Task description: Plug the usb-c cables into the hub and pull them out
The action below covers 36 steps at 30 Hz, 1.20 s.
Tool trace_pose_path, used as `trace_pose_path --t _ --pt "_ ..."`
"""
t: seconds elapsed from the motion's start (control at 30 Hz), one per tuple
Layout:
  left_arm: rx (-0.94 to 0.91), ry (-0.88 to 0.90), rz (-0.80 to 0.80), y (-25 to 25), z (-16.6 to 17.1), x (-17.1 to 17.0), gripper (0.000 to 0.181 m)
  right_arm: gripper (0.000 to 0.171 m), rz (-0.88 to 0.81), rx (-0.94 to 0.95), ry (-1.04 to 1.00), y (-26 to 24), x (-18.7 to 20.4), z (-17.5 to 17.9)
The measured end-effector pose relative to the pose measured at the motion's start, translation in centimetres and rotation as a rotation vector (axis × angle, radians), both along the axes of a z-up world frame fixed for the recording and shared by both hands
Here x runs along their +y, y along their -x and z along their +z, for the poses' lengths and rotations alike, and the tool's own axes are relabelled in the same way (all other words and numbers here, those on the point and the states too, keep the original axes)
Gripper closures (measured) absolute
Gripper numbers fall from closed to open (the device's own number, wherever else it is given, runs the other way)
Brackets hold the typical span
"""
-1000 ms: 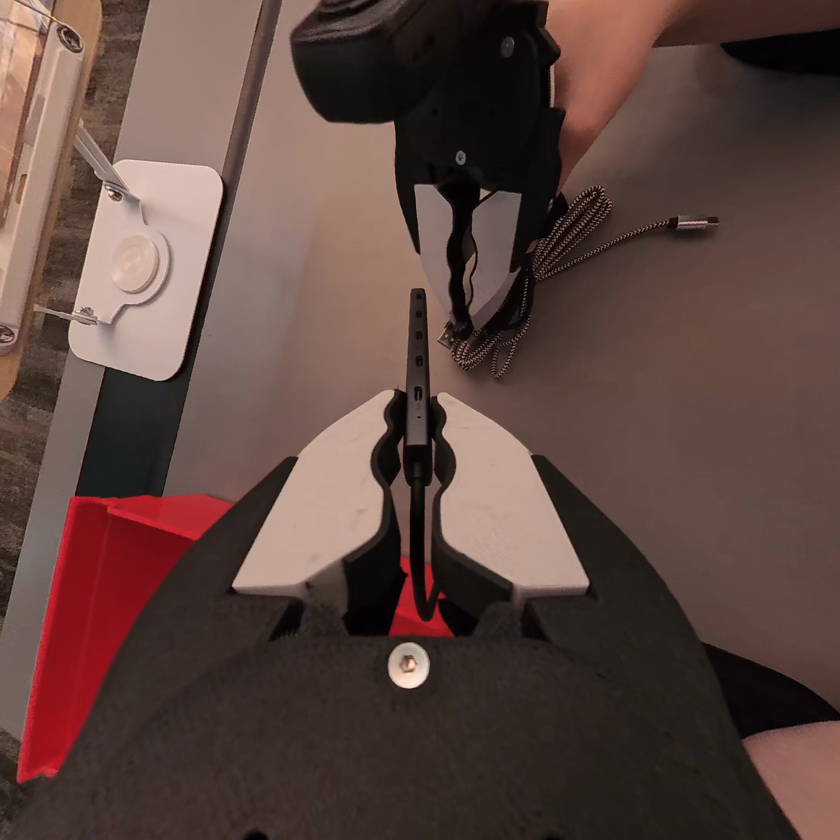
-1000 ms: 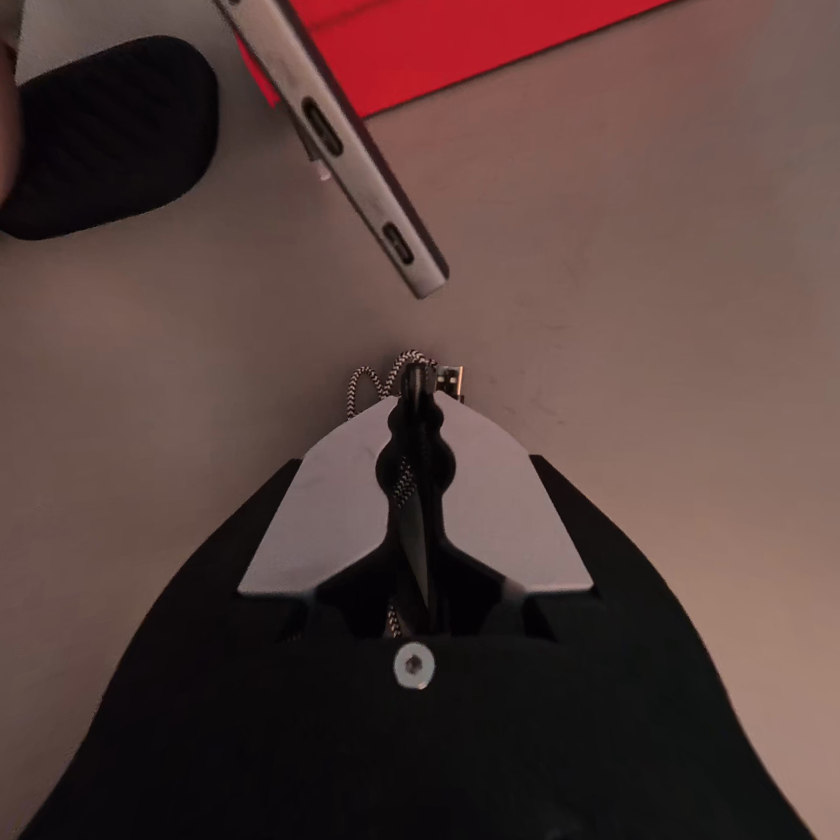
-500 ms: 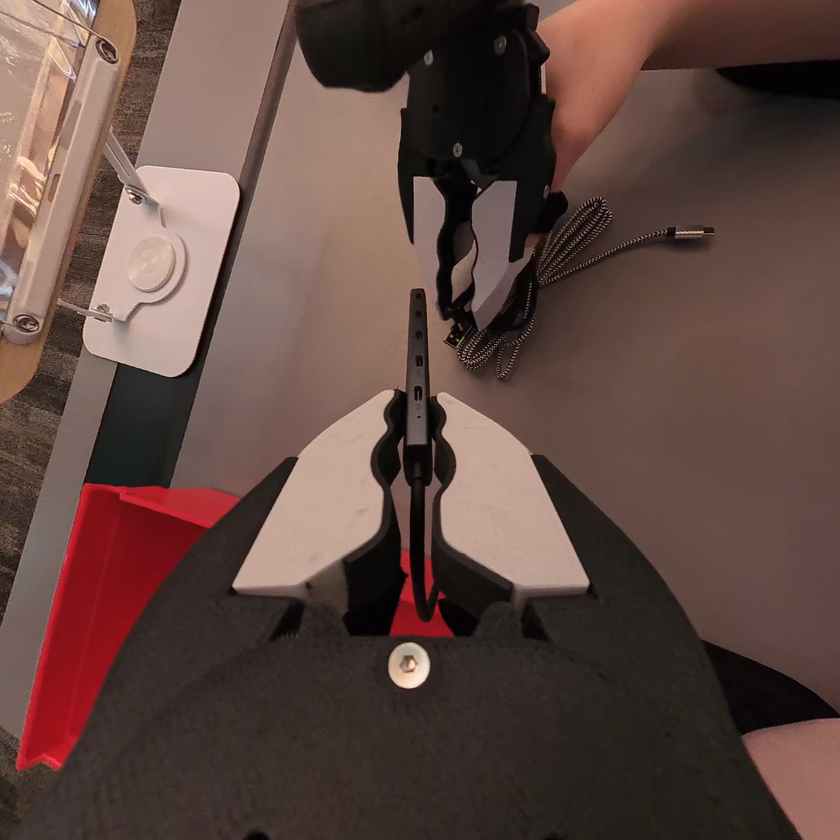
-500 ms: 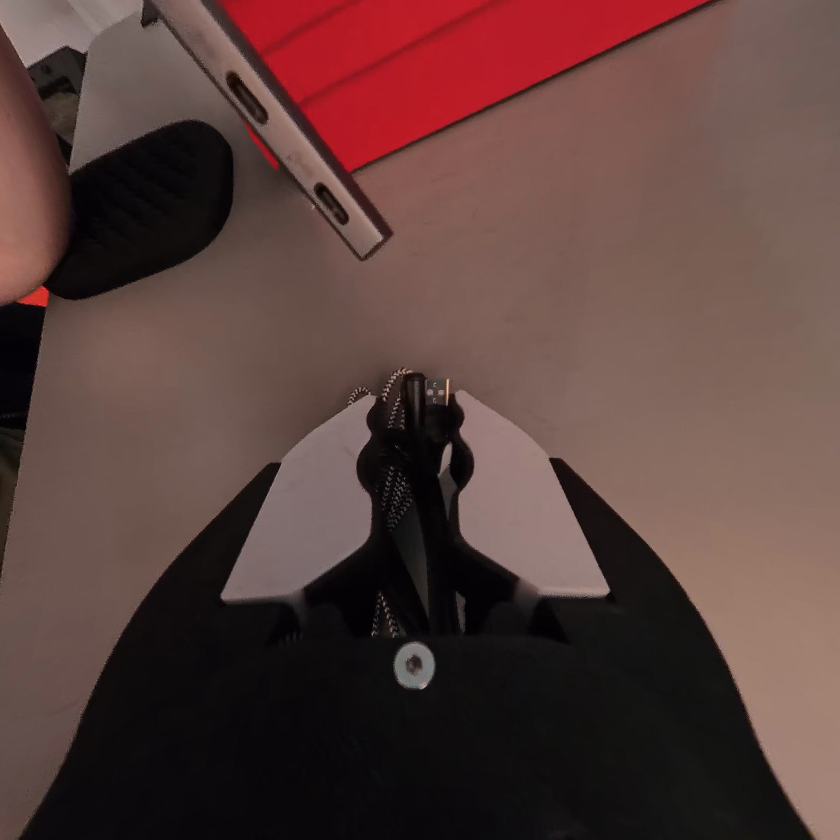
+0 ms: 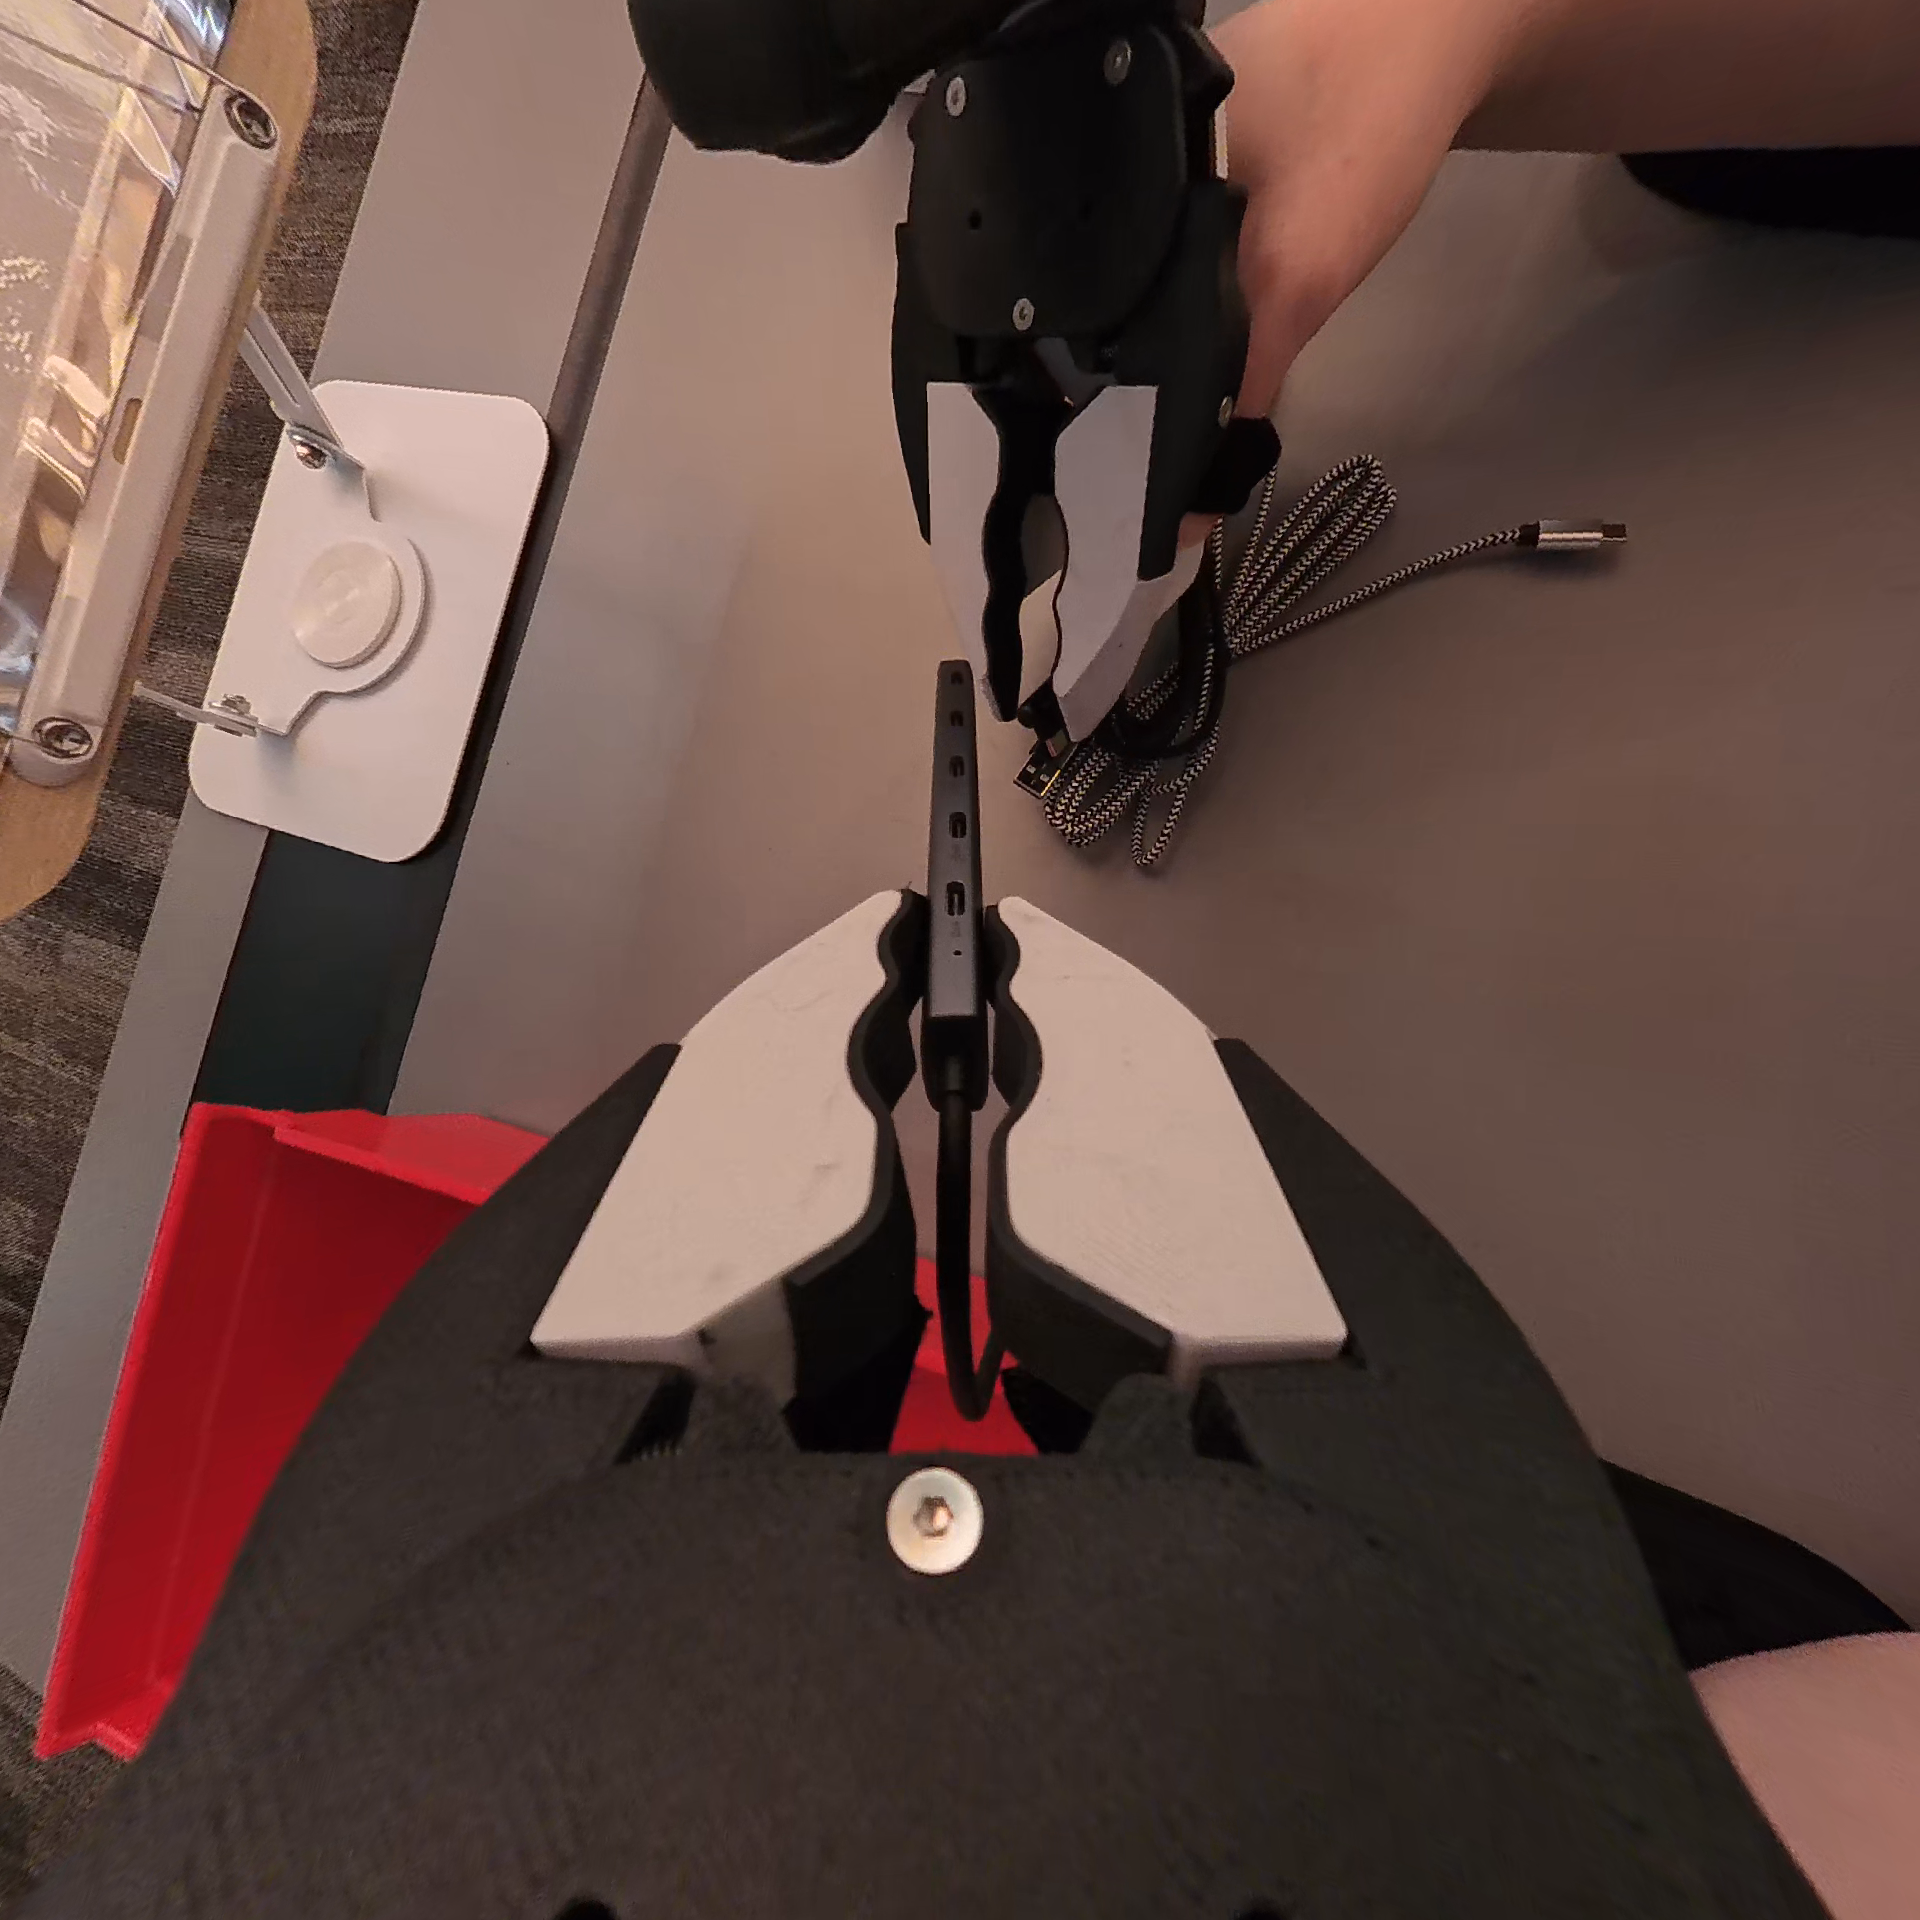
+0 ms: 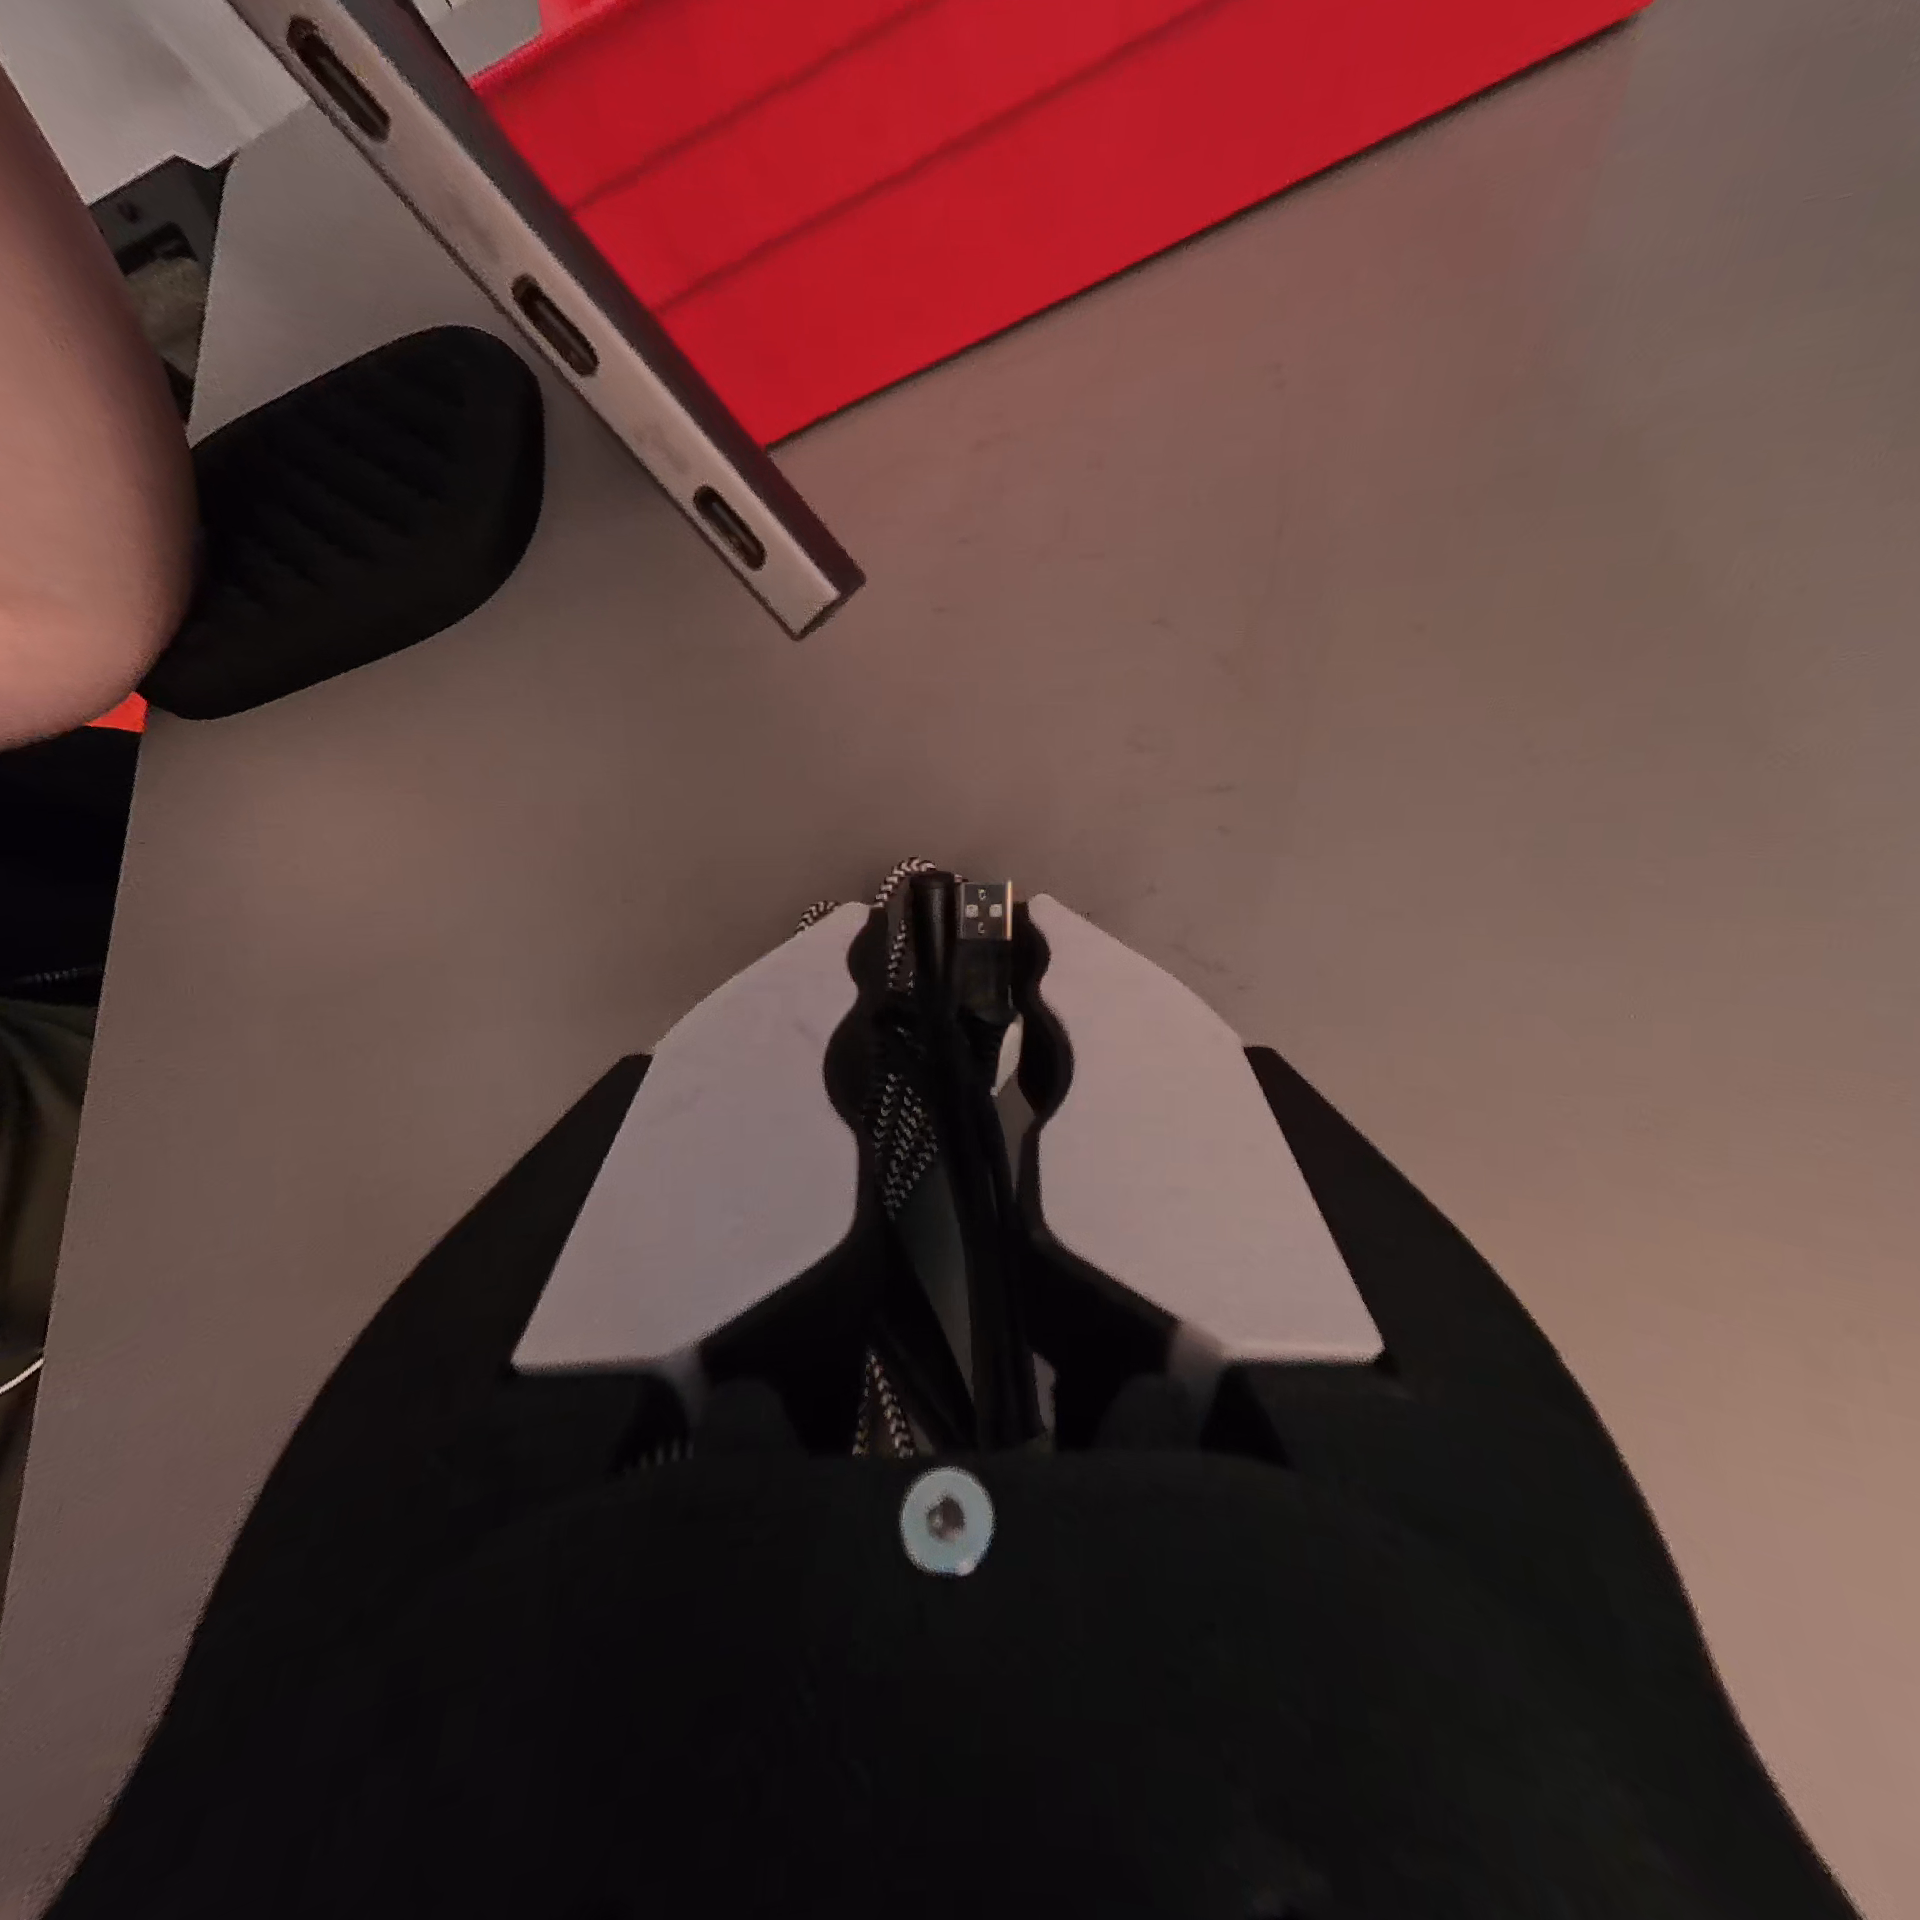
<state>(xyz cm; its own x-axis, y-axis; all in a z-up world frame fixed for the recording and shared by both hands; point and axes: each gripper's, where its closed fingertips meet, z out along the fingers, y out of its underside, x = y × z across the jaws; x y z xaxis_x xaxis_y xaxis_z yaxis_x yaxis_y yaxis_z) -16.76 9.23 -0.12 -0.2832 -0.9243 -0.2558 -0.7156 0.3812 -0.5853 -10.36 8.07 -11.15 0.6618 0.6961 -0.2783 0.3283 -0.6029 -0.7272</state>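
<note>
My left gripper point(image 5: 954, 914) is shut on a slim dark grey hub point(image 5: 956, 831) and holds it edge-up above the table, its row of ports facing up and its short black lead hanging back between the fingers. The hub also shows at the upper left of the right wrist view point(image 6: 582, 343). My right gripper point(image 6: 951, 909) is down on the cable bundle point(image 5: 1195, 727), just right of the hub's far end. Its jaws stand apart around a black plug point(image 6: 930, 925), a USB-A plug point(image 6: 985, 914) and braided cable, with no firm pinch showing. It also shows in the left wrist view point(image 5: 1023, 696).
The braided cable's silver plug point(image 5: 1569, 535) lies on the grey table point(image 5: 1455, 987) at the right. A red bin point(image 5: 208, 1351) stands at the near left. A white stand base point(image 5: 364, 623) sits past the table's left edge. A person's hand holds each gripper.
My right gripper's jaws, shut on the black plug a second ago, have opened; more cable and the USB-A plug now sit between them. The left gripper's hold on the hub is unchanged.
</note>
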Motion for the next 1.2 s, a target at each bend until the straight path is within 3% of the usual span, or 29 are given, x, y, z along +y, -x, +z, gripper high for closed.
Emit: trace_pose_path --t 0.3,0.93,1.2 --pt "0.015 0.002 -0.005 -0.09 -0.34 -0.10 0.172 0.161 0.002 0.035 0.012 0.02 0.01 0.25" --pt "0.040 0.007 -0.007 -0.01 -0.82 -0.12 0.172 0.154 -0.018 0.042 0.013 -0.07 0.14 0.47" --pt "0.051 0.009 -0.008 0.06 -1.00 -0.16 0.172 0.161 -0.018 0.046 0.019 -0.18 0.13 0.44"
